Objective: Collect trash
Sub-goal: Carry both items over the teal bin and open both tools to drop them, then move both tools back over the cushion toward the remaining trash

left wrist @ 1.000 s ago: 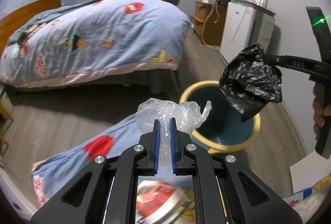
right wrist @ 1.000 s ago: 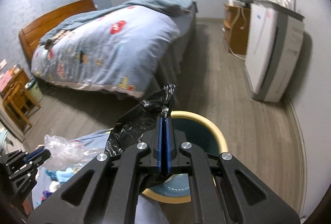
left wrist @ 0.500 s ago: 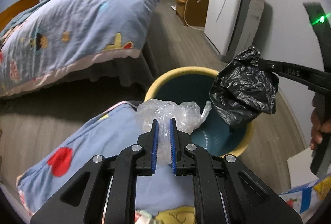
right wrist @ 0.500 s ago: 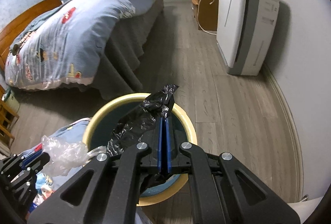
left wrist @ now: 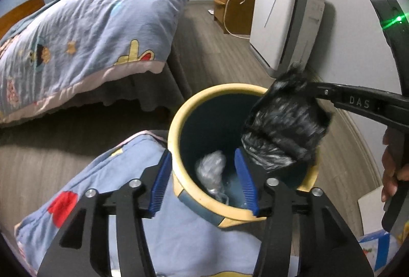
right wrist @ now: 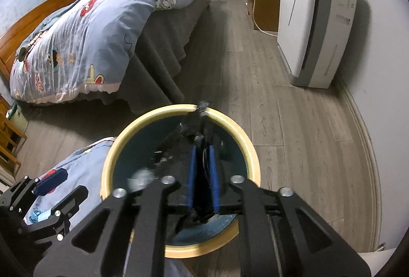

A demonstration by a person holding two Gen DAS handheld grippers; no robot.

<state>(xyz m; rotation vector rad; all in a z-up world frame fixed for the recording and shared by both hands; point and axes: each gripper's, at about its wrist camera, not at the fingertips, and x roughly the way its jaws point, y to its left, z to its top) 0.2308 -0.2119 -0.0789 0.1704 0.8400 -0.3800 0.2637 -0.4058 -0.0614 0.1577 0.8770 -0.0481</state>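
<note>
Two tongs over the bin (left wrist: 179, 128): left tongs (left wrist: 202, 178) opening, clear bag (left wrist: 212, 172) inside it; right tongs (right wrist: 203, 174) opening around black bag (left wrist: 283, 123).

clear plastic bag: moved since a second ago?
Yes. The clear plastic bag has left the left gripper, whose jaws are opening, and dropped inside the bin, below its rim.

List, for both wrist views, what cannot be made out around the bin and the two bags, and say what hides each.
- Black bag: motion-blurred in the left wrist view; whether the right gripper's opening pads still touch it is unclear.
- Clear bag: blurred mid-fall below the left gripper.
- Bin floor: hidden in the right wrist view by the bag and fingers.
- Bin's near wall: covered by gripper bodies.
</note>
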